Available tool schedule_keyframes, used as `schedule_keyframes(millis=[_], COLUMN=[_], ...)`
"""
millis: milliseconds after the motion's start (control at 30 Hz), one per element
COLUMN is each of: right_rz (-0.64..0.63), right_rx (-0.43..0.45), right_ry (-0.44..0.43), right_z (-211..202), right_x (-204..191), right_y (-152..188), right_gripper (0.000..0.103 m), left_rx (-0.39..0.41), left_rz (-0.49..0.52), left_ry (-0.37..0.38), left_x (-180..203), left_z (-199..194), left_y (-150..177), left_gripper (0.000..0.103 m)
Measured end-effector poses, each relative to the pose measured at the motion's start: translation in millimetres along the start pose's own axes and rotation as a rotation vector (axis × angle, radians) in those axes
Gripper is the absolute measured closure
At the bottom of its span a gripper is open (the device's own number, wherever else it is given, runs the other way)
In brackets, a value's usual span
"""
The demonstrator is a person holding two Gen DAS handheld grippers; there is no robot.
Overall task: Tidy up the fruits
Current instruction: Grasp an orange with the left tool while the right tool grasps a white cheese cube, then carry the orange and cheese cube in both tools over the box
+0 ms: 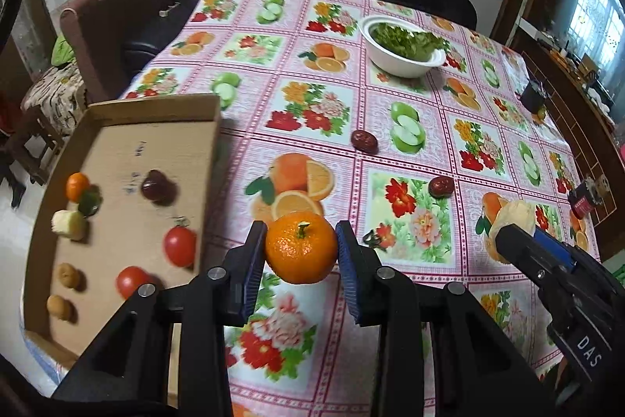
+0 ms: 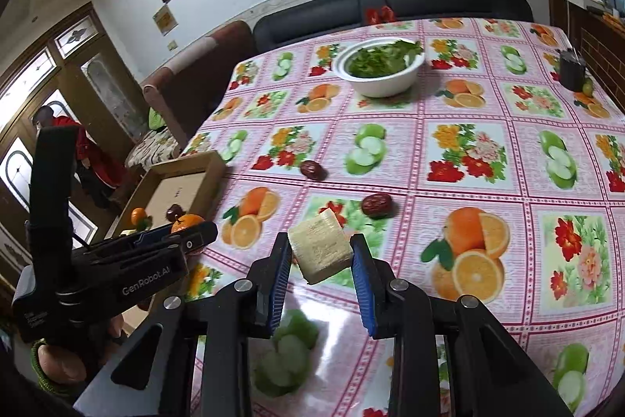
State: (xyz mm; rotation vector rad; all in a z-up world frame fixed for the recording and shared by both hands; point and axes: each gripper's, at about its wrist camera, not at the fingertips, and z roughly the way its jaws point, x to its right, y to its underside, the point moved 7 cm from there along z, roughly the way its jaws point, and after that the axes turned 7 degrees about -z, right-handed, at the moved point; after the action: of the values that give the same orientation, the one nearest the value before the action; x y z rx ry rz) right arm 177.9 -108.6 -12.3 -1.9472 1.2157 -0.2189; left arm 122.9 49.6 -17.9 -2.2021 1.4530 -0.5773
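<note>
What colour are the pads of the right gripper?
Blue, ribbed pads; the right wrist view shows them best.

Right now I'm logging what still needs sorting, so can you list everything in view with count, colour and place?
mandarin: one, orange, held in left gripper.
pale chunk: one, cream, held in right gripper.
red dates: two, dark red, loose on tablecloth.
cardboard tray: one, brown, table's left edge; inside it are two tomatoes, a small orange, a dark red fruit, a pale chunk, two small tan fruits.
bowl: one, white, holding greens, far side.
dark cup: one, black, right edge.
tablecloth: one, pink, fruit-printed.
left gripper: black, blue pads.
right gripper: black, blue pads.
</note>
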Motion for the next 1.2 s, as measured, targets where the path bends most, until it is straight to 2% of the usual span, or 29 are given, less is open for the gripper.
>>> schedule_keyframes(millis=[533, 1200], right_rz=[-0.072, -0.147], right_rx=[0.028, 0.021], right_ry=[-0.052, -0.110], right_z=[-9.3, 3.3], right_x=[-47.8, -101.3], right_y=[-8.8, -20.4], right_gripper=[0.072, 0.072], left_rx=[0.039, 0.050], left_rz=[-0.040, -0.100], left_ry=[-0.081, -0.112], left_x=[-48.5, -90.0], left_z=[-21.3, -27.6], left_y=[9.1, 6.1], left_gripper=[0.070, 0.070])
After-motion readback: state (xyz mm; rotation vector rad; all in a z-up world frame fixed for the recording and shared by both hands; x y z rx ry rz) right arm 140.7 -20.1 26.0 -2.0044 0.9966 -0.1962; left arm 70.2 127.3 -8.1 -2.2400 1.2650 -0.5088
